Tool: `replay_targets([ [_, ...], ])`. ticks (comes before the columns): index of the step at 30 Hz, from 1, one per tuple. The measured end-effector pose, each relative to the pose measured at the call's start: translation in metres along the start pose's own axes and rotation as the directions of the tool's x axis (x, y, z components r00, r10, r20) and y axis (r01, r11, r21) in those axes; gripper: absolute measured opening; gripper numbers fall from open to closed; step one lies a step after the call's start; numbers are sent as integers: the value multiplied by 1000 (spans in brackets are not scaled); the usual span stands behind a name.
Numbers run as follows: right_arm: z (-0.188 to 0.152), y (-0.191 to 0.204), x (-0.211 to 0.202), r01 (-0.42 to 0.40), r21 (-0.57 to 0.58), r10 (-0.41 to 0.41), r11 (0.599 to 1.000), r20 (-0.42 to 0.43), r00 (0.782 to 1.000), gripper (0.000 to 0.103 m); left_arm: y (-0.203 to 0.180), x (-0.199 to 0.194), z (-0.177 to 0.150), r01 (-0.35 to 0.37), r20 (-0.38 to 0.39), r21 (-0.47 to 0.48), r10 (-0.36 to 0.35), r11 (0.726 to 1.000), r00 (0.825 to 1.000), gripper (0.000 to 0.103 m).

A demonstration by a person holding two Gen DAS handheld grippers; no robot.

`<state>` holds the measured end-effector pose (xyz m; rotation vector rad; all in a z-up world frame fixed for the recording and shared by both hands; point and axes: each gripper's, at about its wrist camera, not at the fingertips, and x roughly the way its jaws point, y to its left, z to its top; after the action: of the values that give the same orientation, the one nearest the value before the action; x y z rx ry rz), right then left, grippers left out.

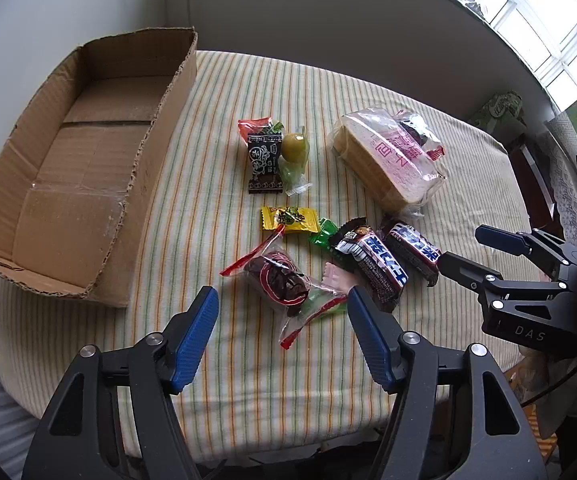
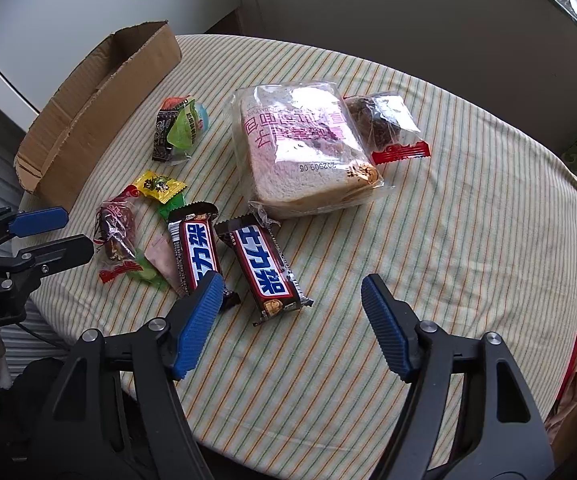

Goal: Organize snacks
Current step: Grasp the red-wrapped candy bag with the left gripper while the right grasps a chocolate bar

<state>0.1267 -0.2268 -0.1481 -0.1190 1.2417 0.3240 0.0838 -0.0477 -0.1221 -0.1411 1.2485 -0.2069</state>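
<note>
An empty cardboard box (image 1: 68, 184) lies open at the table's left; it also shows in the right wrist view (image 2: 100, 116). Snacks lie loose on the striped cloth: a bagged bread loaf (image 1: 384, 156) (image 2: 308, 152), two dark chocolate bars (image 1: 372, 264) (image 2: 264, 268), a yellow candy (image 1: 288, 218), a clear-wrapped dark cake (image 1: 280, 280) and a black packet beside a green fruit (image 1: 264, 160). My left gripper (image 1: 282, 300) is open just before the dark cake. My right gripper (image 2: 292, 288) is open around the near end of one chocolate bar, above the cloth.
The round table's cloth (image 2: 468, 208) stretches to the right of the snacks. A second wrapped cake (image 2: 384, 124) lies behind the bread. A wall and a window (image 1: 544, 24) stand behind the table.
</note>
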Motion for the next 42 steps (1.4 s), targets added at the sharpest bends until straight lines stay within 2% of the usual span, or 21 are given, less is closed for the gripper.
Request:
replay_targets([
  [6,10,7,15,-7,-45,5,999,-39,999,67,7,14,2,9,-38,-35,-11,999,999,59],
  [10,16,13,28,3,-68,-8,998,-68,998,58,7,21,2,4,-41,-44,-6,999,999,58],
  [14,20,17,39,4,-82,-11,997,-84,996,56,11,24,0,7,-60,-55,-10,998,998,52],
  [18,22,22,47,3,-93,-12,996,-94,995,55,15,25,-1,13,-61,-68,-18,998,998,51],
  [22,26,25,58,-13,-96,2,995,-107,994,44,18,28,1,25,-66,-80,-30,996,997,47],
  [25,27,30,61,-20,-104,9,994,-108,994,37,19,32,4,22,-64,-96,-28,995,998,38],
  [28,30,30,63,-48,-82,40,995,-105,994,32,18,31,3,20,-61,-84,-25,996,998,34],
  [33,31,25,59,-74,-54,68,996,-95,993,30,20,27,2,15,-52,-69,-18,997,998,29],
  [42,26,10,38,-84,-14,83,996,-62,995,30,12,22,2,14,-29,-52,-16,999,999,28],
])
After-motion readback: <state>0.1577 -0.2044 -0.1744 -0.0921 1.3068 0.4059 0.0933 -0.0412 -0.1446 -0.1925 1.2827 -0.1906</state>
